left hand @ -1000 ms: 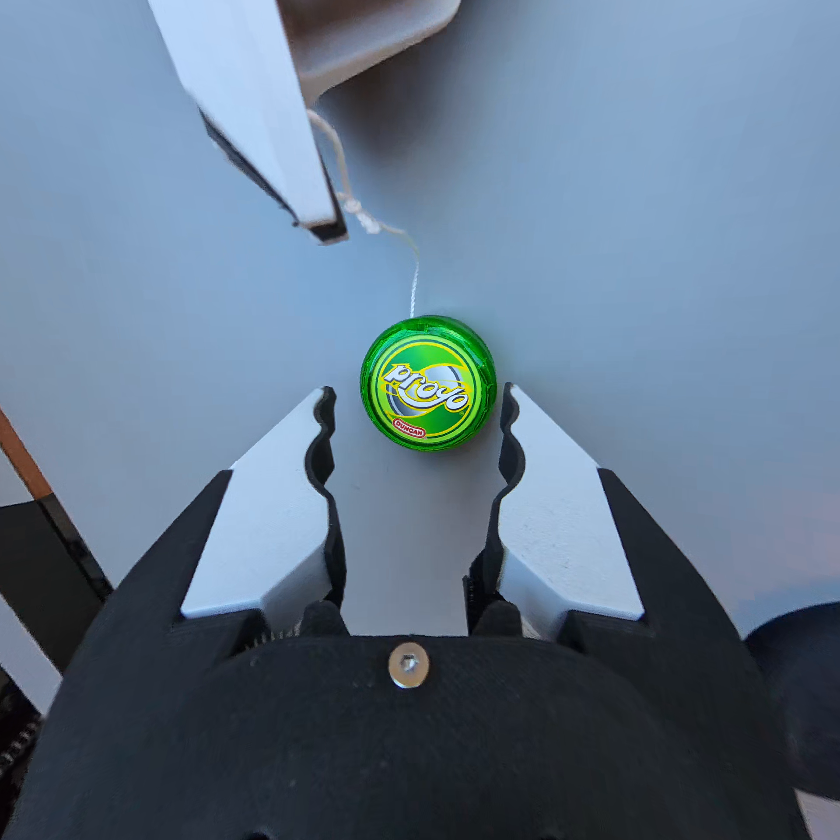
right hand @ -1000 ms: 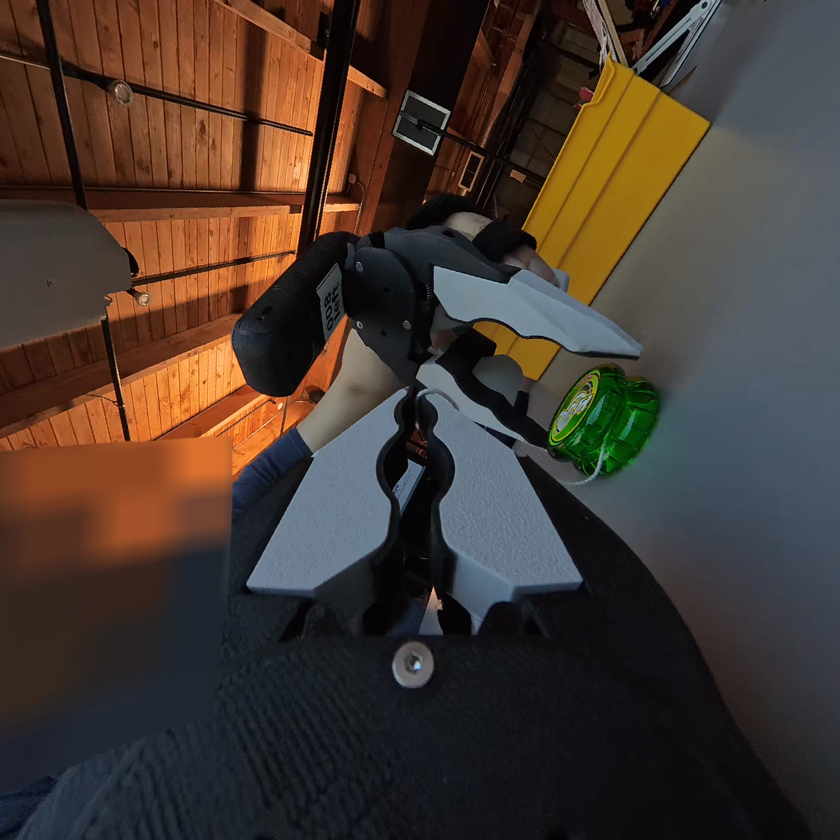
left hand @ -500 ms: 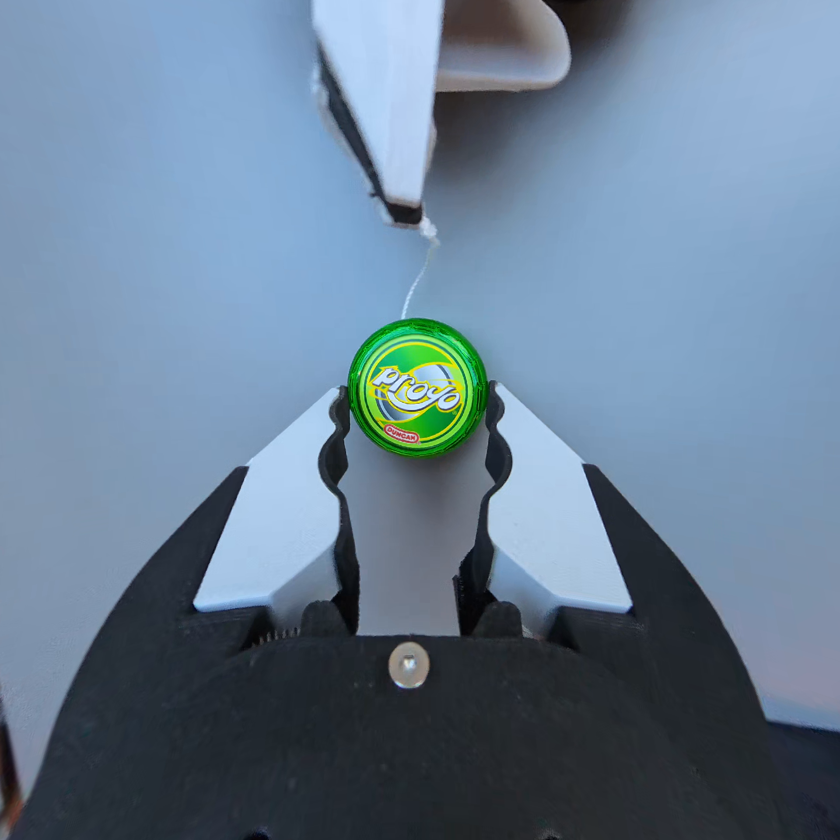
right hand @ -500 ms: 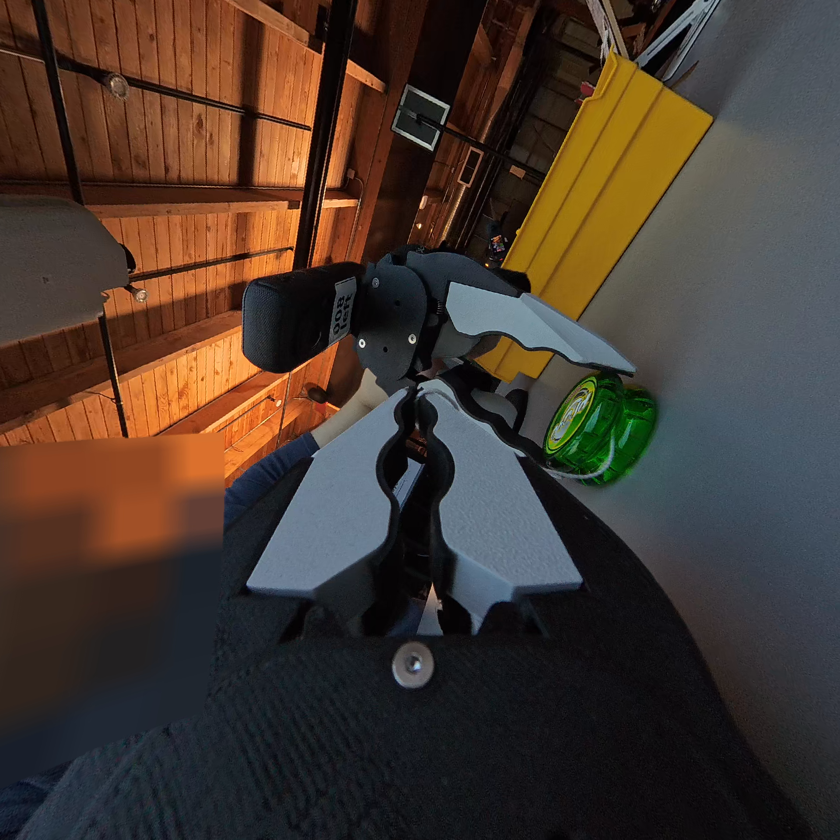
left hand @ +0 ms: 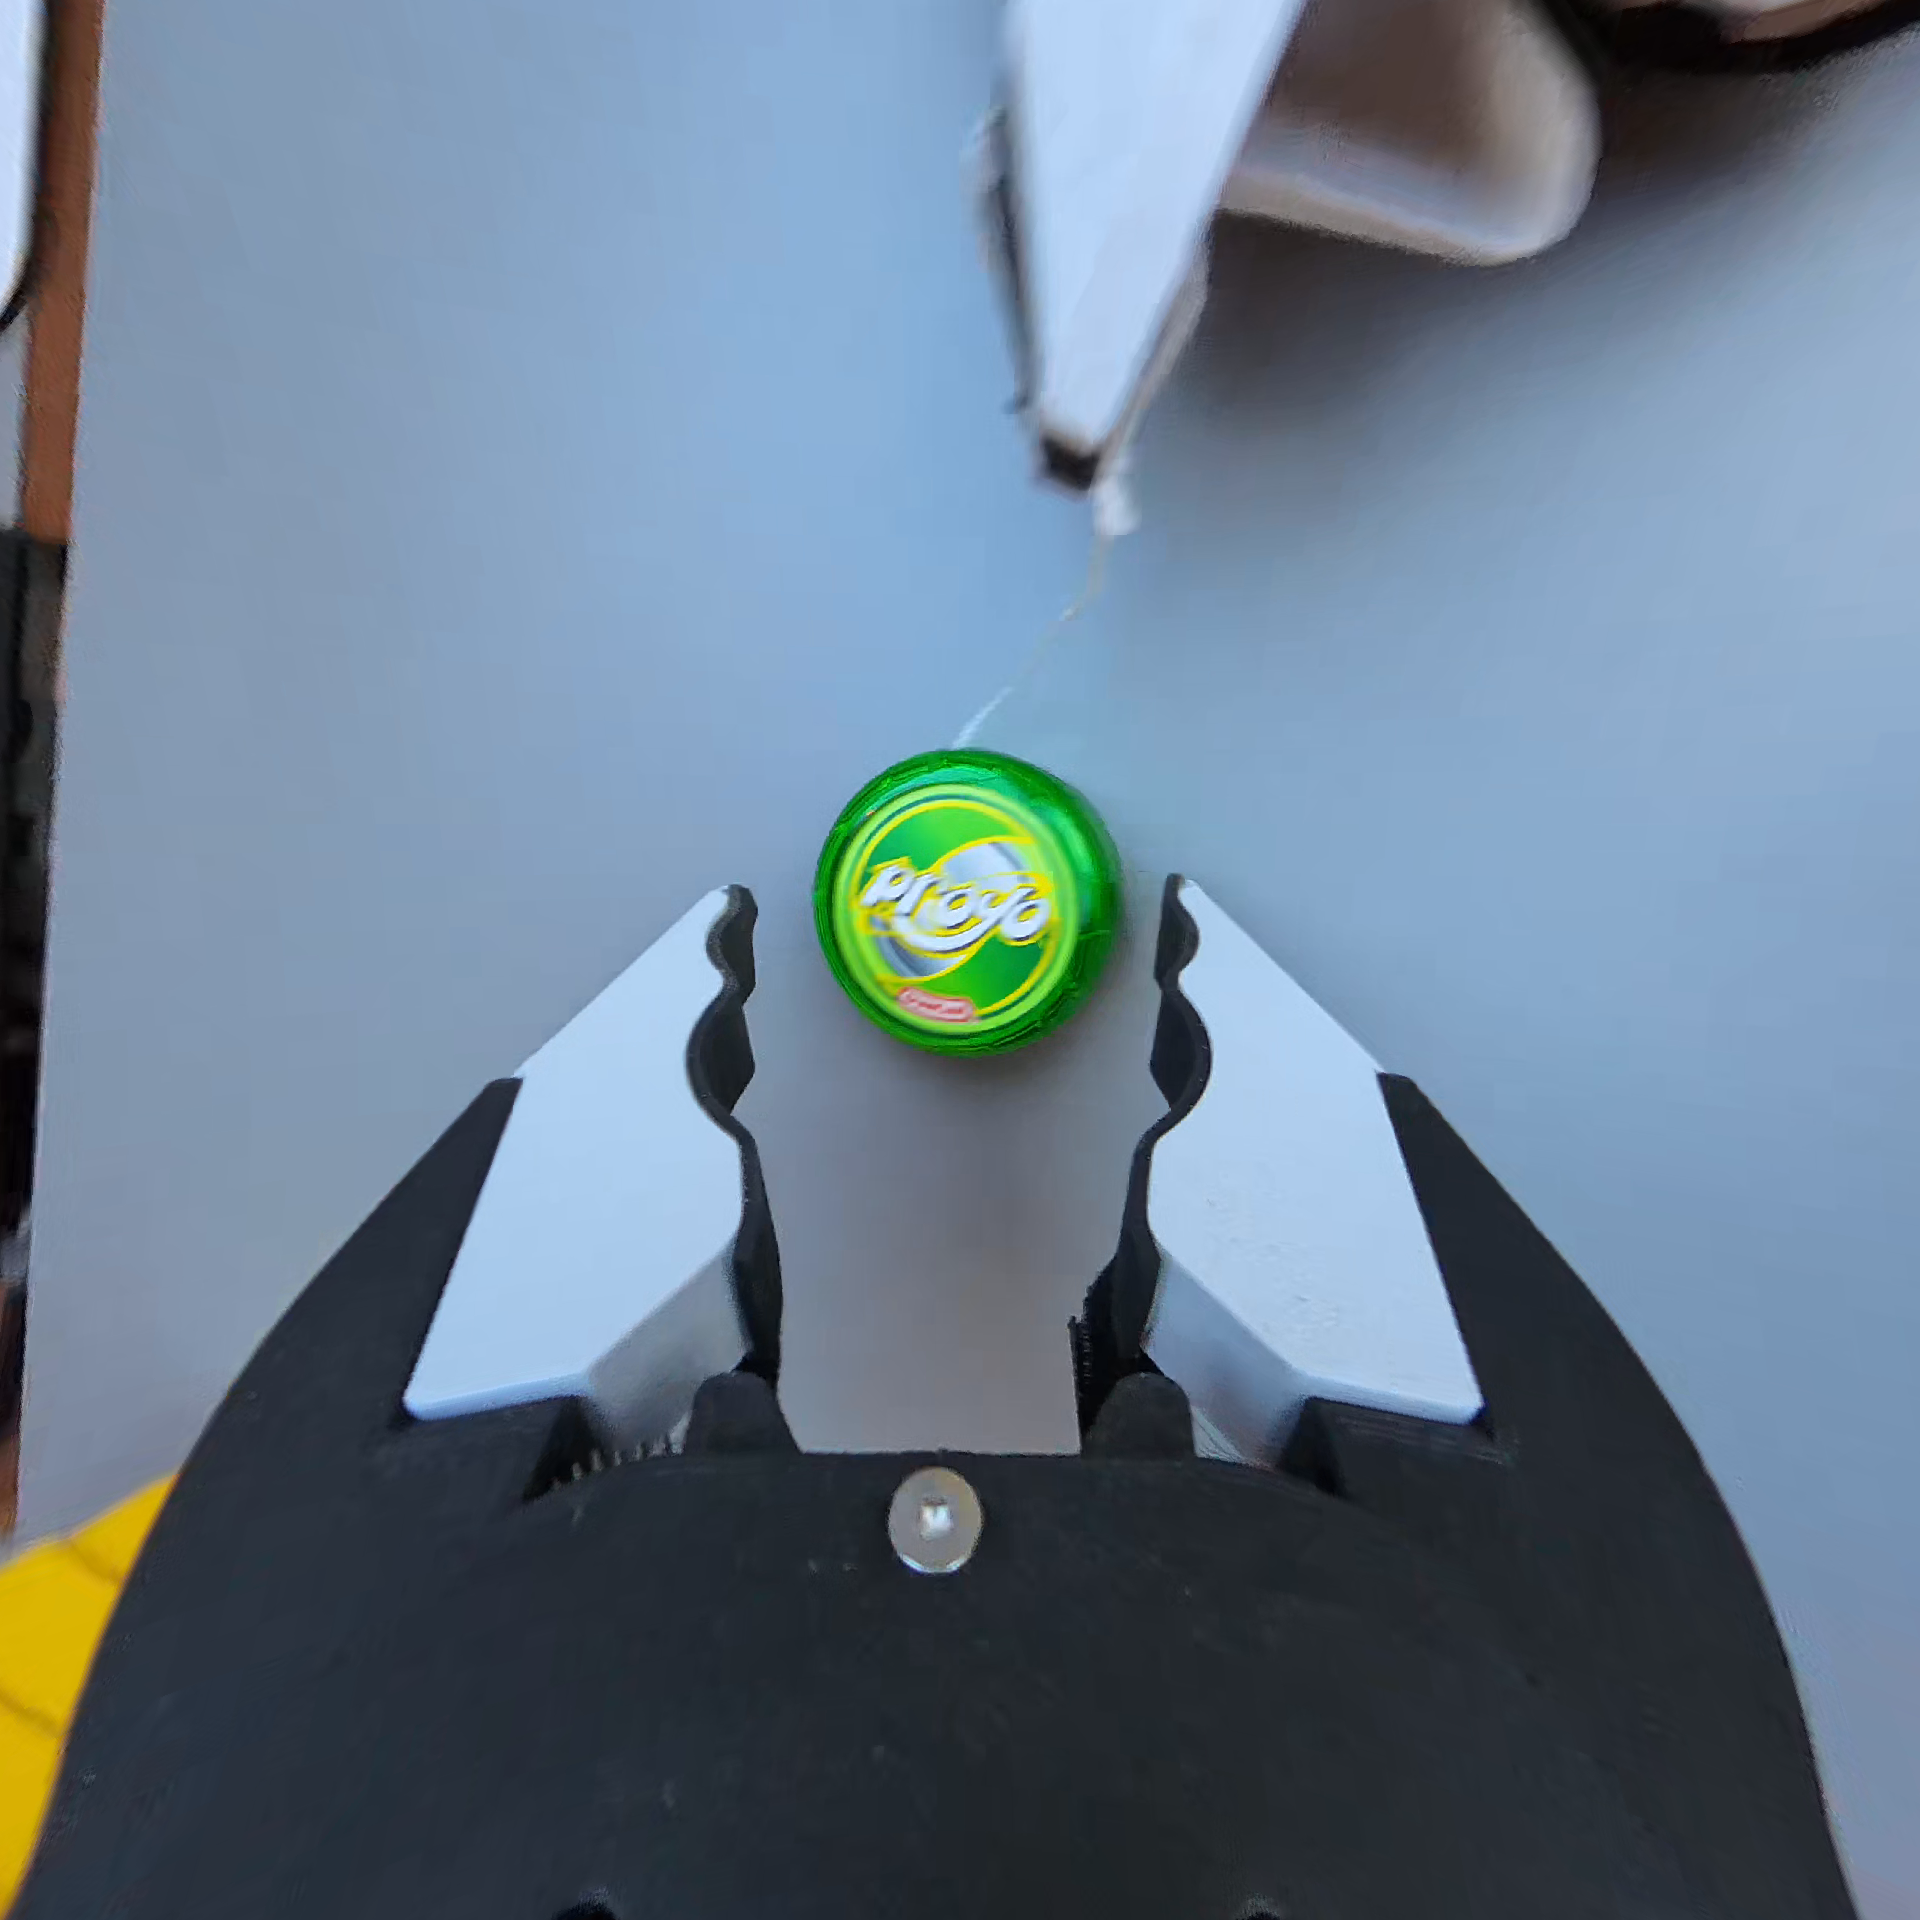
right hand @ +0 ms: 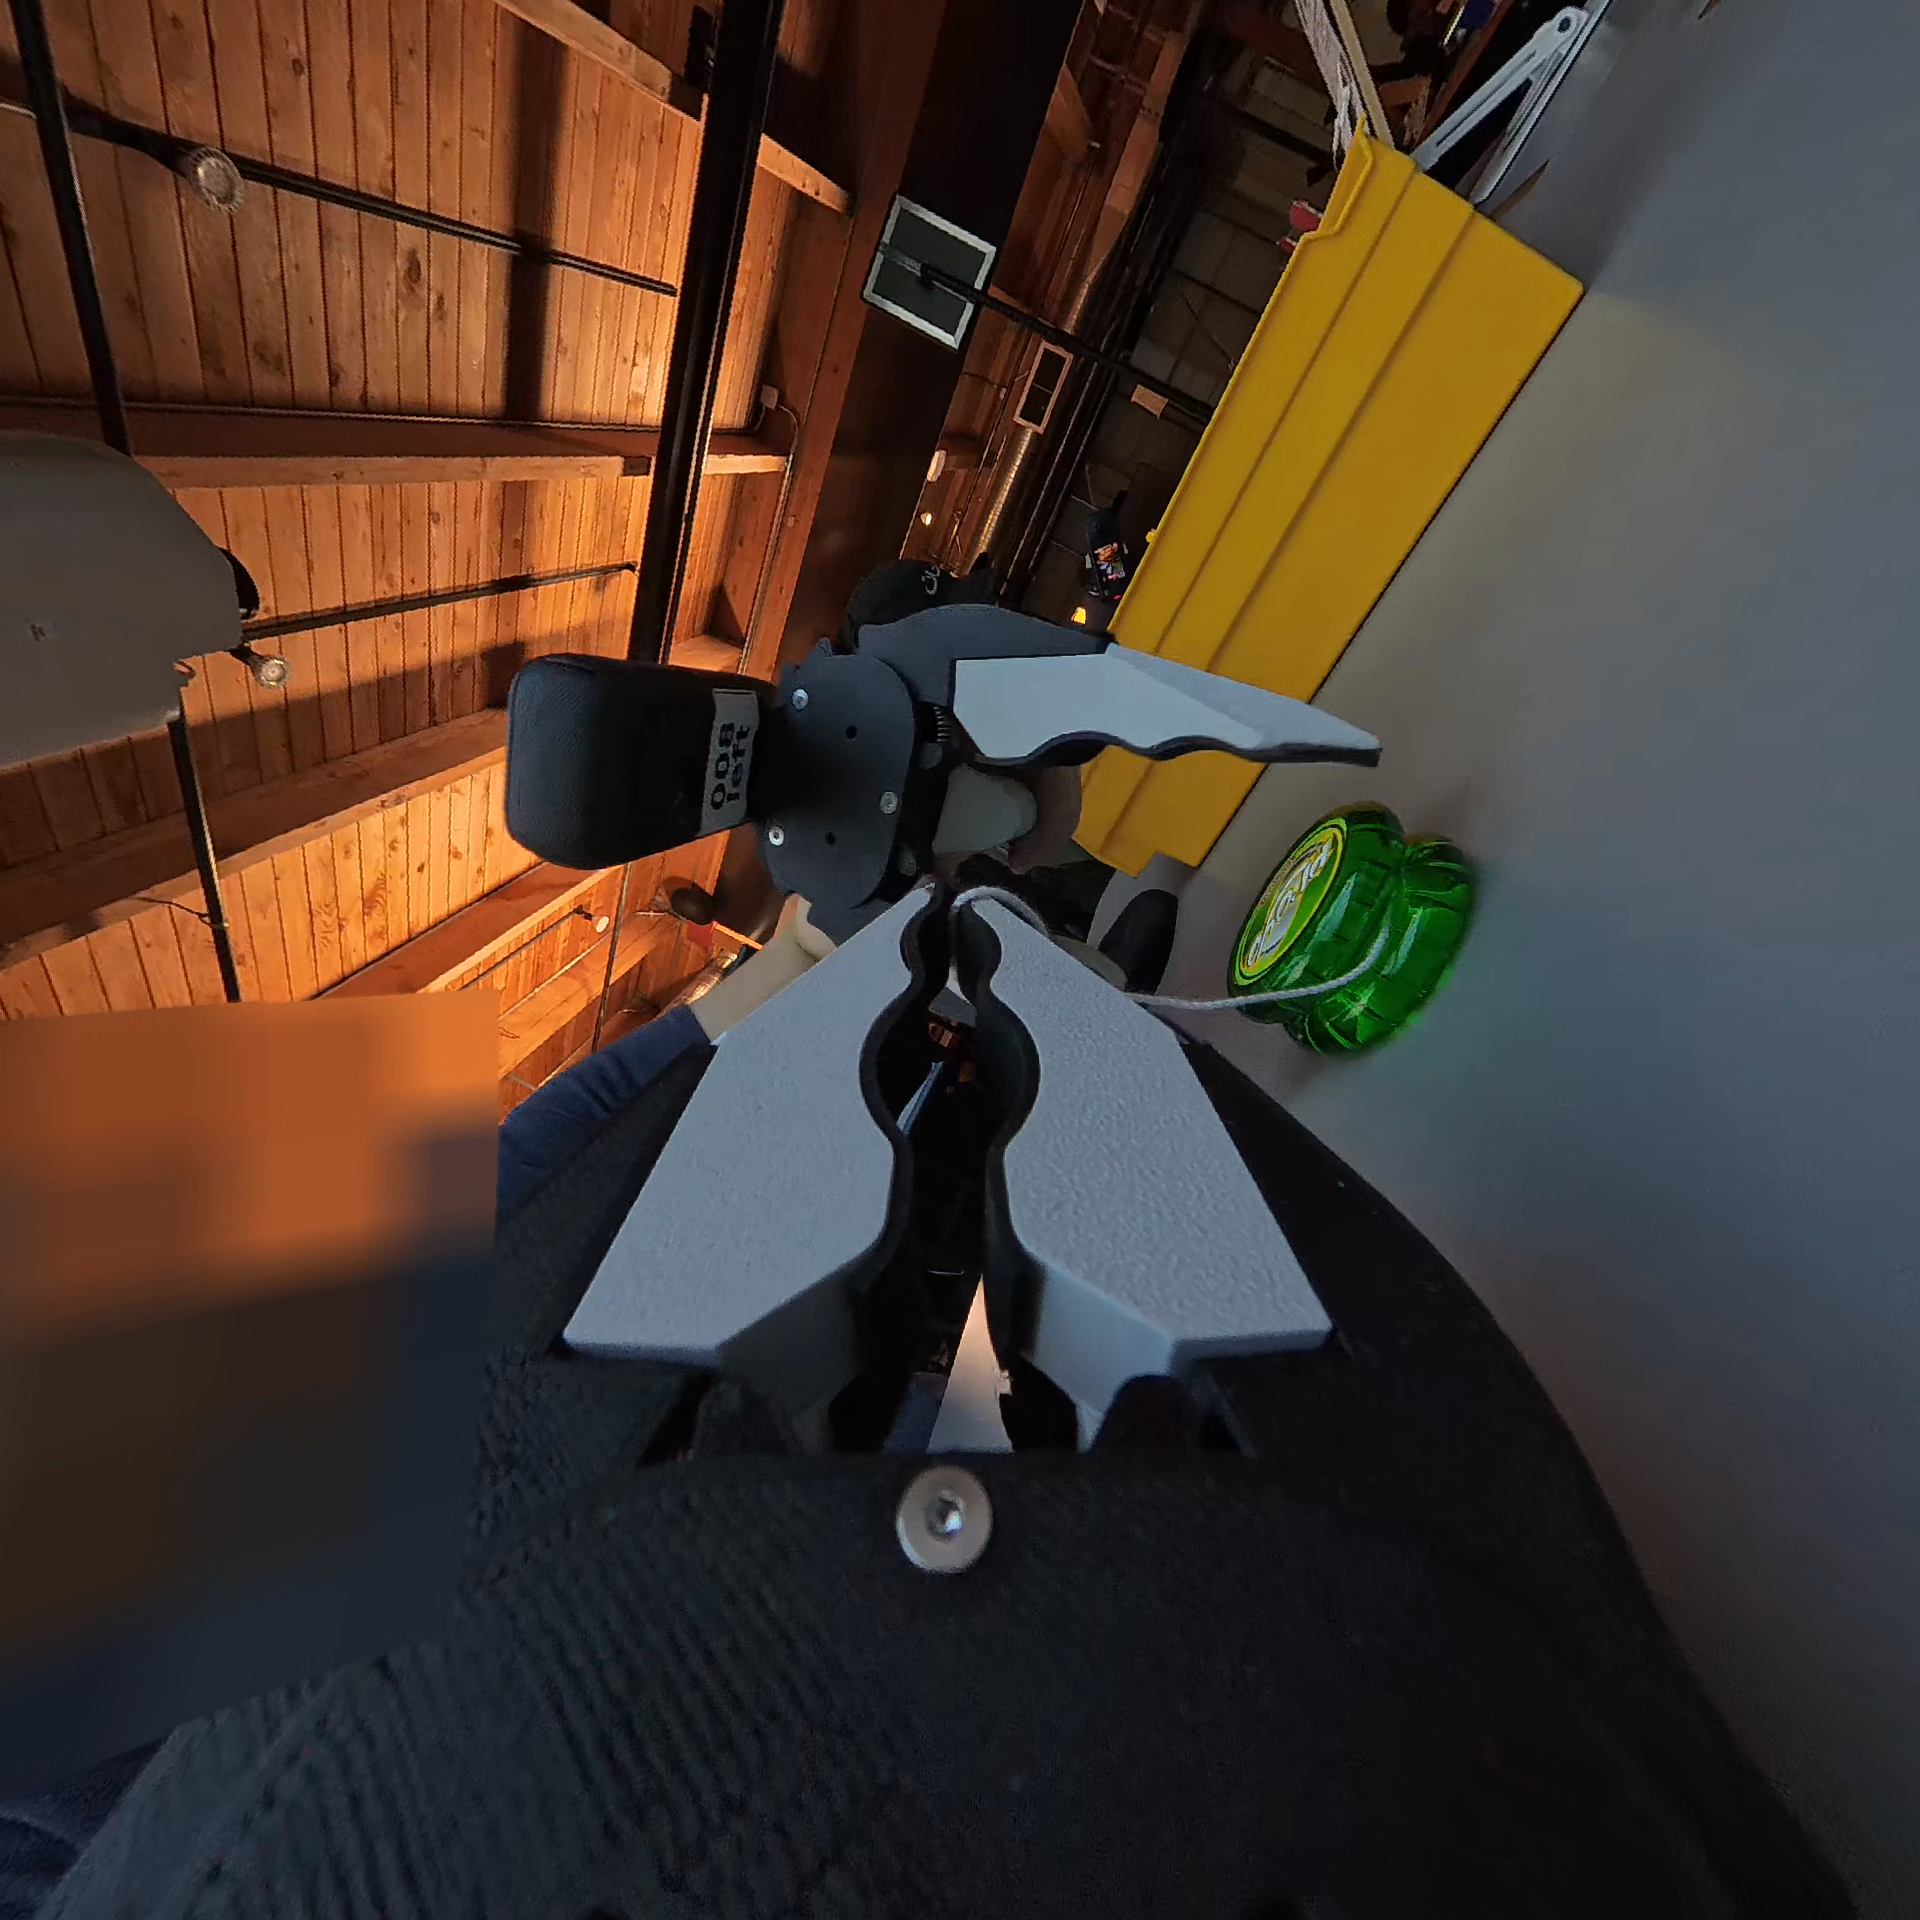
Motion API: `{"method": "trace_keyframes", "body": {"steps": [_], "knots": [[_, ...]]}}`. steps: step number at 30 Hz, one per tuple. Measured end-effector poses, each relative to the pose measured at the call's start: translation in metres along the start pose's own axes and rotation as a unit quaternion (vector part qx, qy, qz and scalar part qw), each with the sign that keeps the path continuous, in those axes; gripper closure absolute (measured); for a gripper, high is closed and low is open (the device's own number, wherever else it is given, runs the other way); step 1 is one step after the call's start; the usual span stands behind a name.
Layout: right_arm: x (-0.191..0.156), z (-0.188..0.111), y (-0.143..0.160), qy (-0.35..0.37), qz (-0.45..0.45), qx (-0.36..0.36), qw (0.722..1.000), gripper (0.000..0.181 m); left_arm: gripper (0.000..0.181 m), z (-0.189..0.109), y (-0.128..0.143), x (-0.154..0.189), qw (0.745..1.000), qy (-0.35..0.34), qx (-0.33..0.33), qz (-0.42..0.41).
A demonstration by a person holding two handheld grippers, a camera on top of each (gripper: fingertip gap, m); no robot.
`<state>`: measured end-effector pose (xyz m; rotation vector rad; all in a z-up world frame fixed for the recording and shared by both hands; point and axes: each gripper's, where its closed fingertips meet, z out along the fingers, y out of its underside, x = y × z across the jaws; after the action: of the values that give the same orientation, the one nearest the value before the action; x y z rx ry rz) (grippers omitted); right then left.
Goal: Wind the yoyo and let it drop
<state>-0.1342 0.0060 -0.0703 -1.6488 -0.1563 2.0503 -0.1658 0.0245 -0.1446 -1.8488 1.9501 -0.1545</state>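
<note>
Since half a second ago your left gripper (left hand: 951, 925) has let go: its fingers (left hand: 613, 1164), which were closed against the sides of the green yoyo (left hand: 968, 902), now stand spread with a clear gap on either side. Your right gripper (right hand: 951, 914) has swung across to the upper right of the left wrist view, drawing the white string (left hand: 1049, 634) off at a slant.

That yoyo lies flat on one face on the grey tabletop (left hand: 468, 520), logo side up, just ahead of the open left fingers. It looks parked there so the string can be managed freely.

Your right fingers are pressed together, pinching the string's end at their tips, so the line runs from them down into the yoyo's groove (right hand: 1351, 935). Holding that end fixed is, I judge, what lets you wind. Only a short length shows outside the groove, so winding seems well along.
</note>
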Motion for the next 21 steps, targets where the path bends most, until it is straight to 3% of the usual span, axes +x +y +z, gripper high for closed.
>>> {"method": "trace_keyframes", "body": {"steps": [3, 6, 14, 17, 21], "knots": [[0.000, 0.001, 0.001, -0.001, 0.001, -0.005, 1.000, 0.181, 0.095, -0.010, -0.012, 0.014, 0.993, 0.062, 0.031, 0.097], [-0.001, 0.001, 0.002, -0.002, 0.001, -0.007, 1.000, 0.181, 0.080, -0.013, -0.006, 0.019, 0.980, 0.103, 0.016, 0.172], [-0.003, 0.002, 0.002, -0.009, 0.001, -0.009, 1.000, 0.181, 0.095, -0.009, -0.004, 0.018, 0.973, 0.171, 0.000, 0.156], [-0.004, 0.002, 0.003, -0.011, 0.001, -0.012, 1.000, 0.181, 0.100, -0.005, 0.001, 0.015, 0.972, 0.164, -0.008, 0.169], [-0.004, 0.003, 0.004, -0.012, 0.001, -0.013, 1.000, 0.181, 0.126, -0.005, 0.003, 0.010, 0.973, 0.147, 0.001, 0.178]]}}
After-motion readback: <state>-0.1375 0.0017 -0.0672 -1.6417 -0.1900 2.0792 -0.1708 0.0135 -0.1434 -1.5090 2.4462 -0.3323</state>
